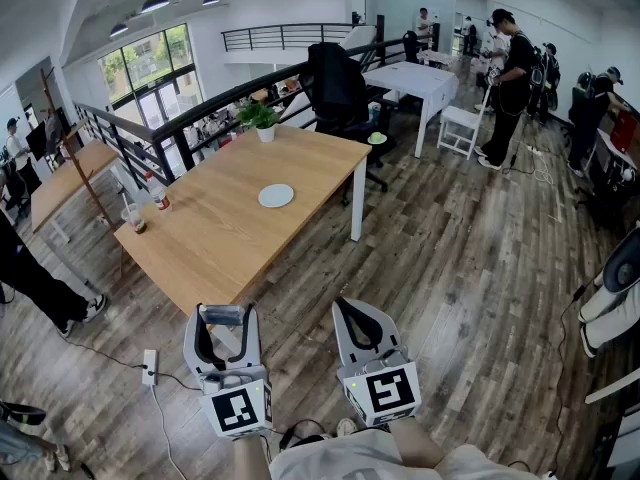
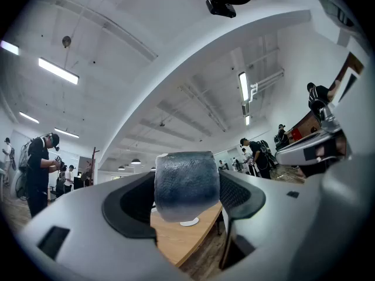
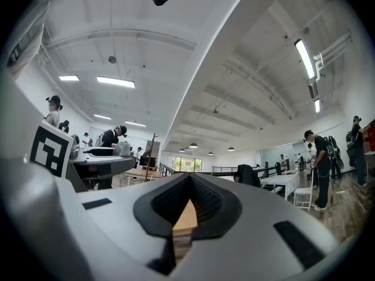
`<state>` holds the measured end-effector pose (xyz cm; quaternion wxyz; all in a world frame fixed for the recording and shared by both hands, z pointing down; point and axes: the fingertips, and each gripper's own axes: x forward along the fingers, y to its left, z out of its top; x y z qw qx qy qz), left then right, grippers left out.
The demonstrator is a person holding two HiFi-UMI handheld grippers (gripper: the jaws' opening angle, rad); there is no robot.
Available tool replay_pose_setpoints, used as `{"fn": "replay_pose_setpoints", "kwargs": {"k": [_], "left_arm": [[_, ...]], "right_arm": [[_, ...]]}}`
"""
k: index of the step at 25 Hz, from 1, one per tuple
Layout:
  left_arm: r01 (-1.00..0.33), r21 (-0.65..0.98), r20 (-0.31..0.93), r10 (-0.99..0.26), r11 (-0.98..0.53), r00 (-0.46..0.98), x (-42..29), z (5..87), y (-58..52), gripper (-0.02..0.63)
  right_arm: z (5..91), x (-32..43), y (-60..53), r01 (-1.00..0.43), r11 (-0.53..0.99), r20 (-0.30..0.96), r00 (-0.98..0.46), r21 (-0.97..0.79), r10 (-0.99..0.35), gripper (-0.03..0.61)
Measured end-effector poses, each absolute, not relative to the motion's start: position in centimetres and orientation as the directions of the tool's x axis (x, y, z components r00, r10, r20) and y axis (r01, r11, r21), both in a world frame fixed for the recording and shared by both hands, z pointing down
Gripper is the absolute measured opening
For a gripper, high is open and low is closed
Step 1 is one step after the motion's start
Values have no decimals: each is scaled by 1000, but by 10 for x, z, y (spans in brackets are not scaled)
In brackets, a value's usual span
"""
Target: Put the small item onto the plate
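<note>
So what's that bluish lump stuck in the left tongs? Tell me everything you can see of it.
The lump is small, stubby and rounded, dull blue-grey, with a mottled, slightly fuzzy-looking surface and paler edges. Its material cannot be told for sure. It stands upright. The left tongs pinch it on both sides with their dark pads and hold it in the air by the near end of the wooden table, well apart from the white plate.

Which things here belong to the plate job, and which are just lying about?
Job: grey-blue item, held in the left gripper; white plate on the wooden table.
Lying about: potted plant; drink cup; power strip; black office chair.
</note>
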<state>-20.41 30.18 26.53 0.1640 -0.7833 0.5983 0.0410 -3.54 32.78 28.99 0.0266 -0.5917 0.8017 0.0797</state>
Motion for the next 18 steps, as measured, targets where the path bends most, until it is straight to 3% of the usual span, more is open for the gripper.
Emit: {"fn": "replay_pose_setpoints", "kwargs": {"k": [18], "left_arm": [[-954, -202, -272, -923, -221, 271, -194, 263, 285, 319]], "right_arm": [[291, -2, 312, -960, 274, -172, -280, 58, -944, 17]]}}
